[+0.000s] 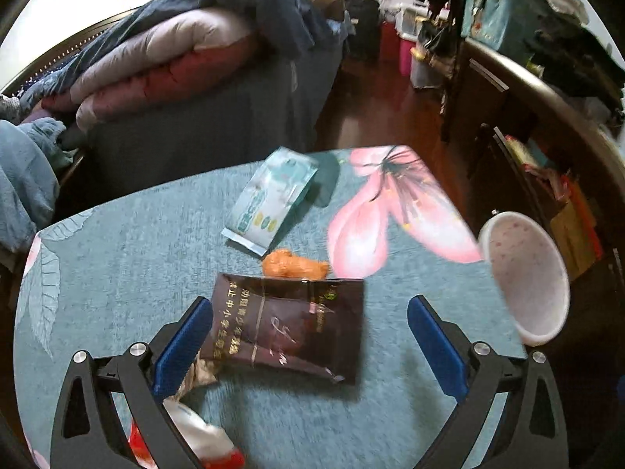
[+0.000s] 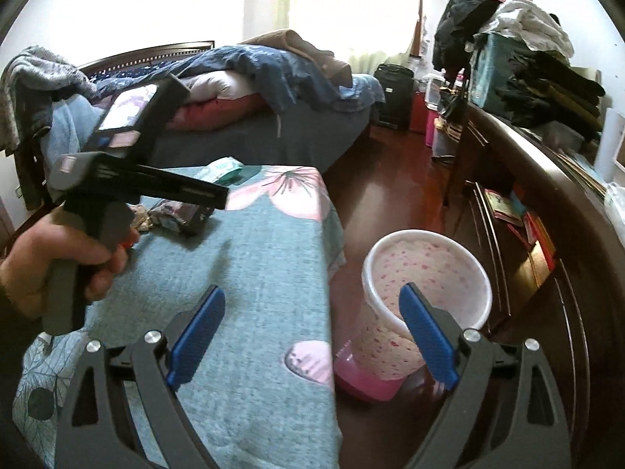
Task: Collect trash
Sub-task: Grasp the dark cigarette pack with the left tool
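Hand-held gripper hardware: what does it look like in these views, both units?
Both match: the left hand-held gripper and the right hand-held gripper have black angular linkage arms with triangular cut-outs, silver round pivot bolts, and blue ribbed pads on the fingers. The right wrist view shows the left unit's grey pistol-style handle in a bare hand. No cables visible.

Wrappers (image 1: 287, 328) on table (image 1: 117, 273); bin (image 2: 425, 293) on floor at its right.

The left gripper (image 1: 310, 336) hangs wide open over a dark brown wrapper (image 1: 289, 326) on the teal floral tablecloth (image 1: 117, 273). Beyond lie an orange scrap (image 1: 295, 266) and a pale green packet (image 1: 271, 199); a white bin (image 1: 525, 275) stands off the table's right edge.
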`<state>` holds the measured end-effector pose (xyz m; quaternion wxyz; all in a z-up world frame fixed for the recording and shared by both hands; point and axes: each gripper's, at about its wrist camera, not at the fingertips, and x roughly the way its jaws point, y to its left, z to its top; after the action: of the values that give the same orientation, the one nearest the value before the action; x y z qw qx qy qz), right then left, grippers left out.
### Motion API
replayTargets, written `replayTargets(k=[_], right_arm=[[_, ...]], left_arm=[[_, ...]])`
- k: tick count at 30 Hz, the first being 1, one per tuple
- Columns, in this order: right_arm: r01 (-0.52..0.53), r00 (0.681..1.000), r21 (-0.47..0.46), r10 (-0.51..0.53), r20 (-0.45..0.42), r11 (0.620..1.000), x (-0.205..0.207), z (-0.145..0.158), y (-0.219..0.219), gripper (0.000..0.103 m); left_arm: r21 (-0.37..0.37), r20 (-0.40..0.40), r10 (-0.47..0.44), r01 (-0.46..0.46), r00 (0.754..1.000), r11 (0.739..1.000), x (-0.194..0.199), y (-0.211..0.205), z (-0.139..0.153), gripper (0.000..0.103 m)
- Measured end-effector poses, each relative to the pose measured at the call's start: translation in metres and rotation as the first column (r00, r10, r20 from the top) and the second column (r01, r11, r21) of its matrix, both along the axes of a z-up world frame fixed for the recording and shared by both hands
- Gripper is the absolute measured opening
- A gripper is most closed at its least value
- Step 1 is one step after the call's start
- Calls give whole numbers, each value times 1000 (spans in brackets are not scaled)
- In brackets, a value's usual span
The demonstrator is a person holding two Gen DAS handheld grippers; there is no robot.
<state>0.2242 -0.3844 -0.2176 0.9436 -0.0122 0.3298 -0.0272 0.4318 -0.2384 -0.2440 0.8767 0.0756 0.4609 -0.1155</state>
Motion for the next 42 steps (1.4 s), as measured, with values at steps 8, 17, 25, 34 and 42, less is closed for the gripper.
replayTargets(k=[8, 17, 25, 34, 42], right_arm=[[-29, 999, 4, 29, -15, 1000, 13, -3, 14, 91], [-64, 998, -15, 64, -5, 998, 9, 9, 35, 91], [-129, 991, -7, 129, -21, 992, 12, 17, 72, 91], [-219, 967, 176, 237, -91, 960, 45, 5, 131, 91], [-162, 962, 274, 214, -170, 948, 112, -16, 168, 90]], left_arm=[[-1, -25, 7, -7, 1000, 1000, 5, 4, -17, 98], [-94, -1, 39, -39, 999, 995, 0, 28, -7, 87], [-200, 124, 72, -46, 990, 979, -38, 78, 59, 87], [-170, 244, 199, -161, 949, 972, -78, 168, 92, 88], [-214, 198, 252, -209, 947, 954, -84, 216, 75, 88]])
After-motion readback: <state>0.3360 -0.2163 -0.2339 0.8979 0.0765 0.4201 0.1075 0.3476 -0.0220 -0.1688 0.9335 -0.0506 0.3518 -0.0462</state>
